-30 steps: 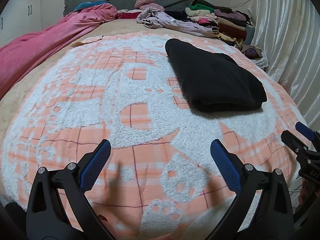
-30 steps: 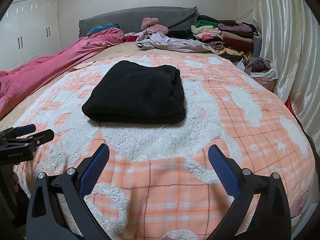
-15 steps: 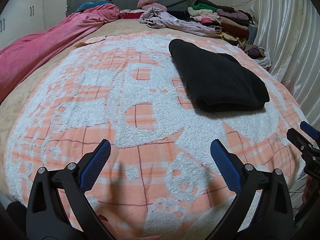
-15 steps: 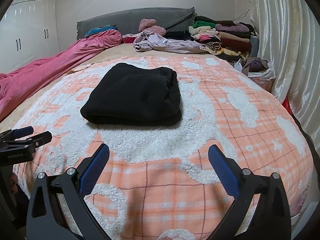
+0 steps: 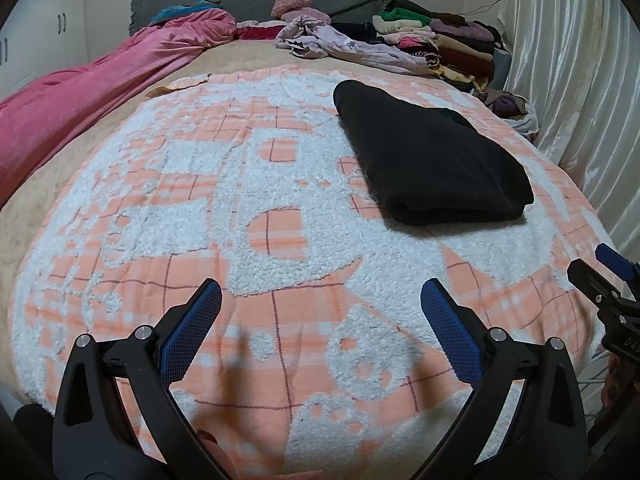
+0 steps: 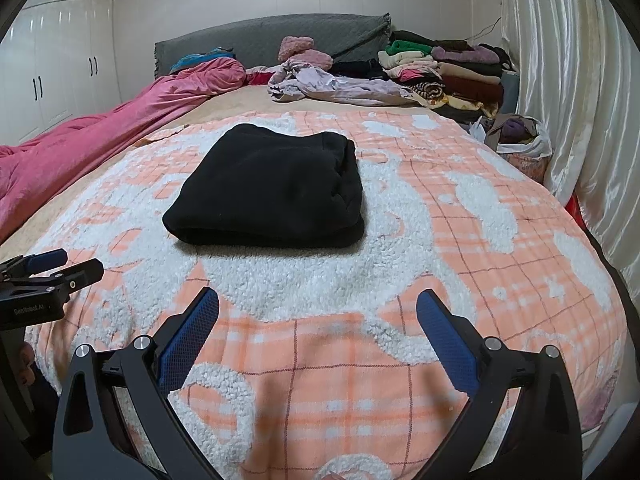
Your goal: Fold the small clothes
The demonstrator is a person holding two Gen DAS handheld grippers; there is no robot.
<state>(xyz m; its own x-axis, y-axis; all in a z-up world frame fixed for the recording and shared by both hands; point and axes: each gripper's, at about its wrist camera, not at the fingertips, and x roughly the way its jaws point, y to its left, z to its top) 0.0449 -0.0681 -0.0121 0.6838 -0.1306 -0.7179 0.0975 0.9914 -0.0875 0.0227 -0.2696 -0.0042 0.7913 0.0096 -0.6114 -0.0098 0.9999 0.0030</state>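
Observation:
A black garment (image 5: 432,156) (image 6: 272,188) lies folded into a thick rectangle on the orange-and-white plaid blanket (image 5: 260,216) (image 6: 440,248). My left gripper (image 5: 320,300) hovers open above the blanket's near edge, well short and left of the garment, holding nothing. My right gripper (image 6: 318,308) is open too, near the front edge with the garment ahead of it. Each gripper shows at the side of the other's view: the right one (image 5: 604,276) and the left one (image 6: 52,268).
A pink duvet (image 6: 100,136) runs along the left side. At the grey headboard (image 6: 272,36) lie a crumpled lilac garment (image 6: 336,86) and a stack of folded clothes (image 6: 452,72). A bag of clothes (image 6: 520,140) and white curtains (image 6: 580,80) stand on the right.
Both grippers have drawn back and risen slightly from the bed, so the garment looks a little farther off. The garment has not moved.

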